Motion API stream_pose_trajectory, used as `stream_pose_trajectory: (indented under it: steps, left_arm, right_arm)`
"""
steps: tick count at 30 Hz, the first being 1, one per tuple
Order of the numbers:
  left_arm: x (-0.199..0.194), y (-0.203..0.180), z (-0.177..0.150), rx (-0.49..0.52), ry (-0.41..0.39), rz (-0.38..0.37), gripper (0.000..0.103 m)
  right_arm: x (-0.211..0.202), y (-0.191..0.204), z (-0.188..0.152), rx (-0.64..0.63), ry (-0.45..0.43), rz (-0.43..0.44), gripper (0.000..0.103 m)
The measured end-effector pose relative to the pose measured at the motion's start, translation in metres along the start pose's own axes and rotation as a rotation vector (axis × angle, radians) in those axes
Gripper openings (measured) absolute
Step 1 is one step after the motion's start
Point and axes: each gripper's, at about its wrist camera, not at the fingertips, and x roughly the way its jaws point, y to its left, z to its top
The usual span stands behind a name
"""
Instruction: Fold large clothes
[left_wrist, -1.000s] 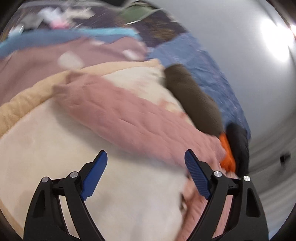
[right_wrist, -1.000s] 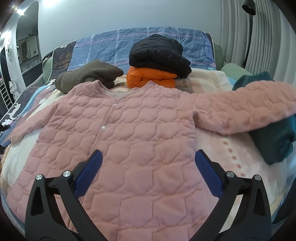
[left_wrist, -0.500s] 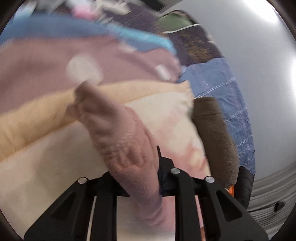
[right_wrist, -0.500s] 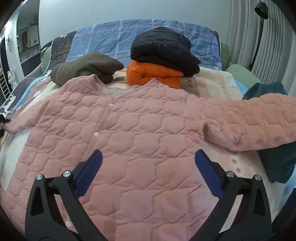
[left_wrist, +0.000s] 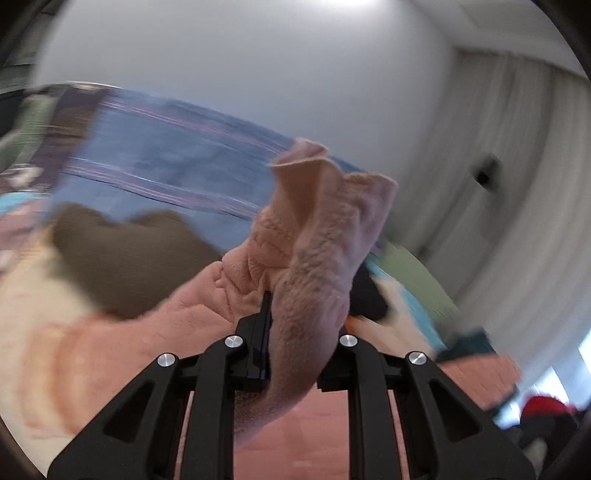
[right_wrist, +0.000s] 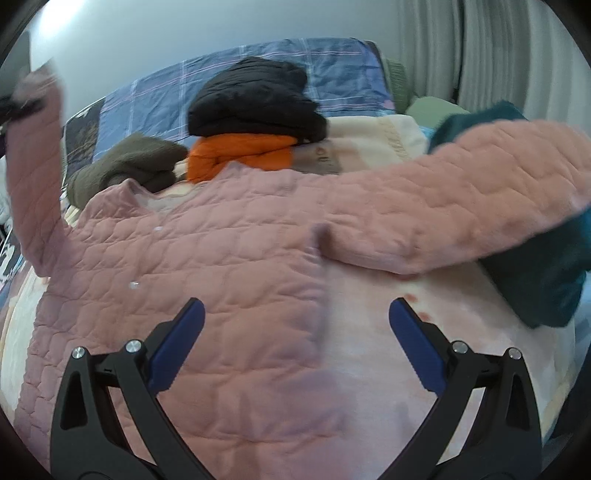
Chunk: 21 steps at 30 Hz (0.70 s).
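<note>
A pink quilted jacket lies spread on the bed, front up. My left gripper is shut on the cuff of its left sleeve and holds it lifted in the air; the raised sleeve also shows in the right wrist view at the far left. My right gripper is open and empty, low over the jacket's right hem edge. The jacket's other sleeve stretches out to the right over a teal garment.
Folded clothes sit at the head of the bed: a black jacket on an orange one, a brown fleece to the left. A teal garment lies at the right. A cream blanket covers the bed; a curtain hangs behind.
My left gripper closed on the left sleeve cuff and lifted it up off the bed, swinging toward the jacket's body. My right gripper moved lower and to the right over the hem, still open.
</note>
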Motion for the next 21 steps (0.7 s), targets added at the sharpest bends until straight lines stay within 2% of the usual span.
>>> stream_pose_trajectory:
  steps: [3, 5, 6, 7, 8, 9, 11, 13, 14, 15, 18, 21]
  left_arm:
    - [0.074, -0.056, -0.038, 0.083, 0.155, -0.084, 0.018]
    - [0.117, -0.069, -0.065, 0.105, 0.29, -0.115, 0.019]
    - [0.139, -0.072, -0.082, 0.101, 0.376, -0.131, 0.023]
    - [0.161, -0.069, -0.1, 0.072, 0.479, -0.153, 0.028]
    - [0.173, -0.062, -0.109, 0.042, 0.53, -0.165, 0.031]
    - [0.181, -0.055, -0.118, 0.009, 0.574, -0.177, 0.039]
    - [0.186, -0.036, -0.127, -0.074, 0.631, -0.213, 0.045]
    - [0.174, -0.029, -0.124, -0.074, 0.609, -0.217, 0.05]
    - [0.163, -0.031, -0.125, -0.054, 0.593, -0.21, 0.059]
    - [0.152, -0.03, -0.121, -0.032, 0.569, -0.199, 0.063]
    - [0.114, -0.027, -0.107, 0.015, 0.497, -0.182, 0.068]
    - [0.083, -0.022, -0.106, 0.037, 0.424, -0.117, 0.07]
  right_arm:
    - [-0.002, -0.018, -0.005, 0.032, 0.014, -0.027, 0.101]
    - [-0.004, -0.032, -0.01, 0.054, 0.024, -0.05, 0.101]
    - [-0.004, -0.04, -0.012, 0.065, 0.027, -0.061, 0.101]
    - [-0.005, -0.043, -0.014, 0.069, 0.029, -0.068, 0.101]
    - [-0.005, -0.047, -0.015, 0.074, 0.031, -0.075, 0.101]
    - [-0.005, -0.051, -0.017, 0.076, 0.033, -0.081, 0.101]
    - [-0.004, -0.052, -0.019, 0.072, 0.032, -0.084, 0.101]
    - [0.0, -0.05, -0.019, 0.064, 0.028, -0.074, 0.101]
    - [0.002, -0.049, -0.018, 0.062, 0.027, -0.066, 0.101]
    - [0.004, -0.048, -0.017, 0.065, 0.027, -0.053, 0.101]
    - [0.009, -0.042, -0.008, 0.078, 0.018, 0.035, 0.101]
    - [0.013, -0.03, 0.007, 0.061, 0.019, 0.145, 0.101]
